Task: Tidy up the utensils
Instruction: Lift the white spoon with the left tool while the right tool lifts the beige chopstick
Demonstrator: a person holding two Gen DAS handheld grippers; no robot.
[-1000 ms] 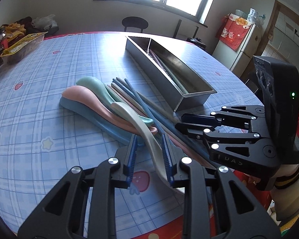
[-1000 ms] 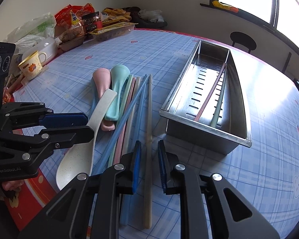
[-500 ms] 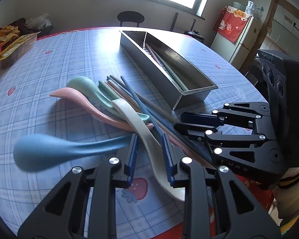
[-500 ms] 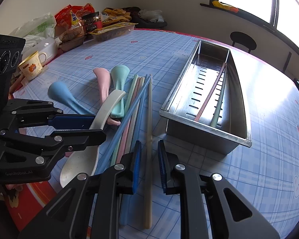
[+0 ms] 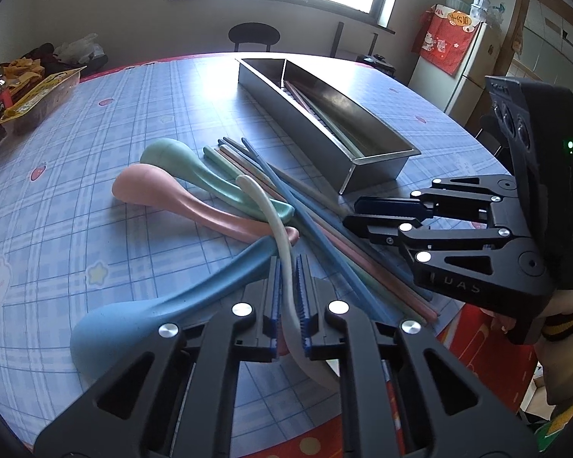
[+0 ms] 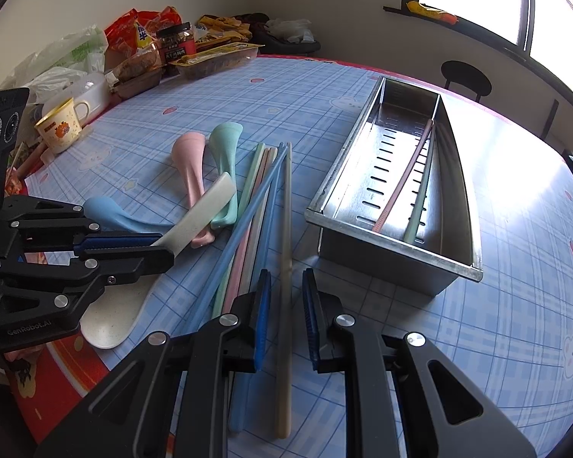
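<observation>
**A:** While my left gripper [image 5: 287,297] has its pads closed around the cream spoon's [image 5: 271,221] handle, where does the rest of the cutlery sit?

**B:** In a loose pile just beyond my fingers. The pink spoon [image 5: 179,206] and the green spoon [image 5: 210,179] lie bowl-away on the far left of it, the blue spoon [image 5: 172,305] lies with its bowl near me on the left, and the chopsticks [image 5: 324,236] fan out to the right of them. The cream spoon crosses over the others, so I judge it the easiest one to lift without dragging anything along.

**A:** And your right gripper [image 6: 284,313]?

**B:** Its jaws stand a little apart, straddling the beige chopstick [image 6: 284,267] without pinching it, as far as I can tell. That one lies rightmost in the bundle, nearest the metal tray [image 6: 454,263], which I take as the reason to line up on it.

**A:** Where does it all go?

**B:** Into the tray, I judge. It sits on the blue checked table [image 6: 515,229] to the right of the pile, with a divider near its far end, and already holds a pink chopstick [image 6: 405,179] and a green chopstick [image 6: 420,202] lying lengthwise.
</observation>
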